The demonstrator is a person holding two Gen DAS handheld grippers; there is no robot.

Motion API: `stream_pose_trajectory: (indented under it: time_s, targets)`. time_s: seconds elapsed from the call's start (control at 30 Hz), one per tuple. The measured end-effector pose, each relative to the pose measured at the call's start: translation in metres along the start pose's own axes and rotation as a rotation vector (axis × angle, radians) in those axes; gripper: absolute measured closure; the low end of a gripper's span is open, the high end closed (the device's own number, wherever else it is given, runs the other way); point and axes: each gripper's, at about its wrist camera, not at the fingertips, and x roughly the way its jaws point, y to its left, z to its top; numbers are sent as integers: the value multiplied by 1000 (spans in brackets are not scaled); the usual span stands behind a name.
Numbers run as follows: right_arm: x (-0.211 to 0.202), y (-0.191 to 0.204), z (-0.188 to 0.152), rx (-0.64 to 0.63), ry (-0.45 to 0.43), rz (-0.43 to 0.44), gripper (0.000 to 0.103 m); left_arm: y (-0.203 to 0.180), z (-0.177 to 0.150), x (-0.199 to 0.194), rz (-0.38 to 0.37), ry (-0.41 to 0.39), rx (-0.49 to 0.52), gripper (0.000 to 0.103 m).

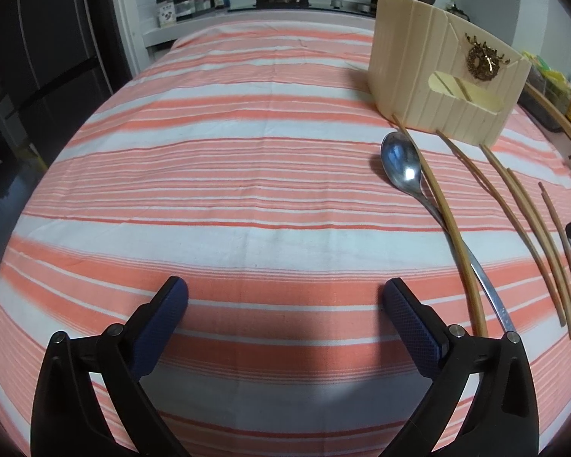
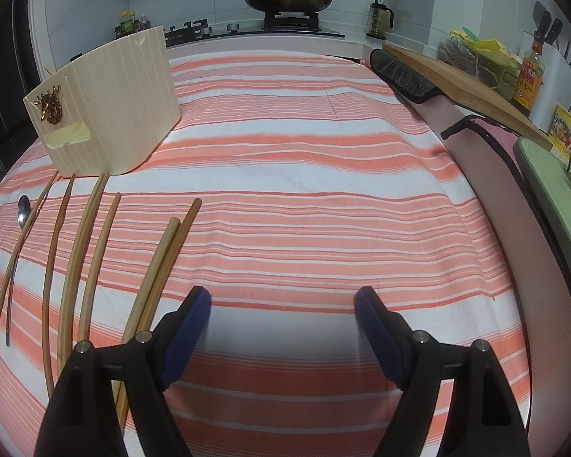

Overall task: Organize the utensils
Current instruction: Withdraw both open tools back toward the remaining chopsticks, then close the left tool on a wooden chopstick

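A: Left wrist view – left tool (image 1: 285, 297) w/ blue pads spread wide apart, nothing between them, hanging over the bare orange-and-white striped cloth (image 1: 217, 175) on the worktop. Looks like the approach stage, no utensil picked yet.

B: Same on the right wrist view. Right tool (image 2: 282, 304) also apart and empty. Closest to it are two long light-wood chopsticks (image 2: 160, 266), touching each other, just beside its left finger.

A: Where's the rest?

B: Four more thin wooden chopsticks (image 2: 83, 251) fanned out on the cloth, tips toward the cream ribbed plastic utensil holder (image 2: 110, 106) standing at the far left. The shiny steel spoon (image 1: 403, 163) lies w/ one chopstick crossing its handle.

A: So next move, I'd guess: right tool shifts left, closes on one stick near its thick end, then lifts it to the holder. Sticks are thin and flat on cloth, so pads need to get low.

B: Snags: the touching pair may come up together; the spoon is pinned under a stick. Dark rolled cloth (image 2: 403, 72) and wooden board (image 2: 468, 87) sit at the right edge, well apart.
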Motion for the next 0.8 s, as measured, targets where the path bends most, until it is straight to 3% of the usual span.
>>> stream_pose_trajectory:
  time_s: [0.8]
  targets:
    - [0,0,0,0,-1,2,22,1,0,0,-14,-2,-7,1]
